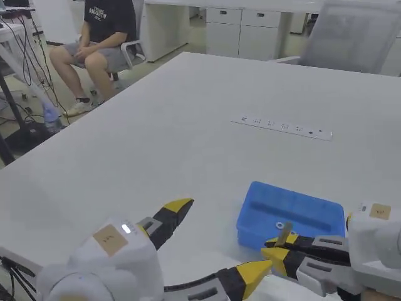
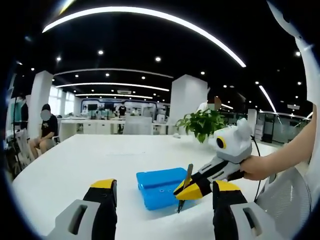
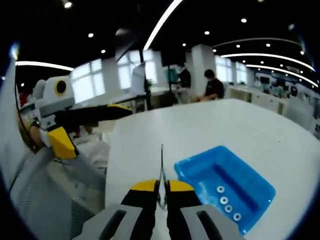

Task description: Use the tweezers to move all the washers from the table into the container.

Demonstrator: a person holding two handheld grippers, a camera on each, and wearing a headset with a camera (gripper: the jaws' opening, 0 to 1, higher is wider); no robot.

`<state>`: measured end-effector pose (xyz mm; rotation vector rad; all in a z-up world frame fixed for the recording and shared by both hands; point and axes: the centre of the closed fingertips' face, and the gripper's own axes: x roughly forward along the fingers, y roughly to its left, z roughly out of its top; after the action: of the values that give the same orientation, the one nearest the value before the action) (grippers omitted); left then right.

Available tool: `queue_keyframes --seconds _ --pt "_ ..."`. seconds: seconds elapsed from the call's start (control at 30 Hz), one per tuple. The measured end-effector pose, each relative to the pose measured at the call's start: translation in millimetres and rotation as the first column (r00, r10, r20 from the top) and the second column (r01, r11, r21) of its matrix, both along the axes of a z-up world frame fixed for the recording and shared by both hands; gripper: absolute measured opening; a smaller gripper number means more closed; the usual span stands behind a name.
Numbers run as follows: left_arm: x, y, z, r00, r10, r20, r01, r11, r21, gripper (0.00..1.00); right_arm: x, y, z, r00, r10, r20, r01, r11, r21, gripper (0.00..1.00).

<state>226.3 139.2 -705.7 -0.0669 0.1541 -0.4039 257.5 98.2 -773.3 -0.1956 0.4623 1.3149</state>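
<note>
Right gripper [image 3: 161, 186] pinches the tweezers [image 3: 161, 160] (washers [image 3: 223, 200] in container [image 3: 197, 166]); left gripper [image 2: 165, 186] gapes wide

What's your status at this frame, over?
Left gripper open, empty. Right gripper shut on tweezers. Four washers in blue container.

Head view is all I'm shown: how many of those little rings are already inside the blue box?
Observer: The right gripper view looks down into the container: four washers lie in a row on its floor.
Operator: And that thin stick by the box?
Observer: Tweezers, clamped in the shut fingers of the right gripper; in that view I can make out no washer at their tip.
</note>
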Motion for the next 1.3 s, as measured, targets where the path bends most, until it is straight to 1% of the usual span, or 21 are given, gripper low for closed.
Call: queue_keyframes --seconds 0.03,0.1,0.13,0.17,0.2,0.23,0.3,0.37,0.4,0.43,0.5,0.6,0.7,0.77,0.87,1.0,1.1,1.17,1.23,1.27,1.3 --pt "-0.9 -2.3 -0.5 1.000 -0.014 -0.009 0.014 1.000 -0.012 0.80 0.6 0.2 3.3 1.000 -0.011 -0.009 0.011 1.000 0.006 0.03" --pt "-3.5 -8.9 -3.2 0.999 -0.047 -0.025 0.047 0.999 -0.007 0.82 2.8 0.6 12.1 0.999 -0.040 -0.019 0.040 0.999 0.025 0.03" --pt "-6.4 -14.9 -6.2 0.996 -0.081 -0.041 0.081 0.997 0.006 0.82 3.7 0.5 14.8 0.999 -0.048 -0.020 0.049 0.998 0.027 0.03" --pt "-9.5 -19.8 -7.6 0.992 -0.115 -0.047 0.116 0.993 0.013 0.82 6.4 0.5 19.0 0.997 -0.066 -0.027 0.067 0.997 0.026 0.03" --pt "-14.0 -24.2 -11.2 0.986 -0.151 -0.068 0.153 0.988 0.018 0.82 7.8 0.5 22.6 0.997 -0.077 -0.029 0.078 0.996 0.032 0.03" --pt "-16.3 -26.3 -12.8 0.982 -0.171 -0.079 0.173 0.985 0.022 0.82 9.6 2.0 27.4 0.996 -0.082 -0.023 0.083 0.996 0.044 0.03" --pt "-16.5 -25.4 -11.8 0.981 -0.180 -0.072 0.182 0.983 0.024 0.80 19.9 4.4 34.5 0.994 -0.109 -0.007 0.109 0.992 0.059 0.03" --pt "-17.7 -23.2 -9.1 0.980 -0.186 -0.076 0.187 0.982 0.020 0.77 32.1 5.5 37.3 0.988 -0.152 -0.017 0.152 0.986 0.072 0.03" --pt "-17.7 -22.5 -5.9 0.981 -0.185 -0.065 0.187 0.982 0.019 0.77 37.2 5.4 38.4 0.986 -0.169 -0.014 0.170 0.983 0.072 0.03" --pt "-16.5 -20.4 -0.9 0.983 -0.176 -0.047 0.176 0.984 0.003 0.78 43.4 7.2 41.0 0.982 -0.188 -0.016 0.189 0.979 0.082 0.03" --pt "-15.7 -16.0 2.4 0.985 -0.166 -0.042 0.166 0.986 -0.011 0.78 53.5 10.0 41.1 0.978 -0.206 -0.017 0.206 0.975 0.085 0.03" --pt "-14.0 -9.1 2.8 0.984 -0.170 -0.052 0.170 0.985 -0.015 0.77 67.6 14.5 34.9 0.975 -0.220 -0.021 0.221 0.973 0.071 0.03" --pt "-16.5 -6.0 0.1 0.980 -0.185 -0.079 0.183 0.983 -0.036 0.72 78.5 18.8 27.3 0.973 -0.230 -0.020 0.231 0.971 0.057 0.03" --pt "-17.8 -4.5 -1.9 0.979 -0.184 -0.090 0.182 0.983 -0.039 0.70 85.9 21.2 19.7 0.972 -0.235 -0.020 0.236 0.971 0.043 0.03" --pt "-18.3 -4.7 -3.5 0.977 -0.188 -0.100 0.183 0.982 -0.049 0.69 95.0 22.3 6.4 0.970 -0.243 -0.026 0.243 0.970 0.015 0.03" --pt "-15.5 -3.8 -3.5 0.975 -0.193 -0.109 0.187 0.981 -0.058 0.67 98.8 23.4 -6.6 0.970 -0.241 -0.042 0.241 0.970 -0.014 0.03" --pt "-12.3 -2.8 -4.7 0.973 -0.198 -0.119 0.193 0.980 -0.047 0.62 99.1 22.5 -15.7 0.972 -0.233 -0.038 0.232 0.972 -0.044 0.03" --pt "-11.7 -3.8 -6.3 0.965 -0.224 -0.136 0.220 0.974 -0.046 0.57 99.2 21.9 -20.3 0.973 -0.226 -0.042 0.223 0.973 -0.056 0.03" --pt "-11.4 -3.5 -14.0 0.950 -0.253 -0.184 0.254 0.967 -0.015 0.50 101.7 20.9 -23.4 0.975 -0.217 -0.042 0.215 0.975 -0.061 0.03" --pt "-9.9 -3.7 -16.6 0.943 -0.266 -0.198 0.272 0.962 0.001 0.50 101.9 20.8 -24.8 0.977 -0.209 -0.041 0.206 0.976 -0.067 0.03" --pt "-7.9 -3.1 -17.6 0.941 -0.270 -0.205 0.276 0.961 0.002 0.50 104.1 20.3 -26.1 0.979 -0.201 -0.034 0.198 0.978 -0.070 0.03"
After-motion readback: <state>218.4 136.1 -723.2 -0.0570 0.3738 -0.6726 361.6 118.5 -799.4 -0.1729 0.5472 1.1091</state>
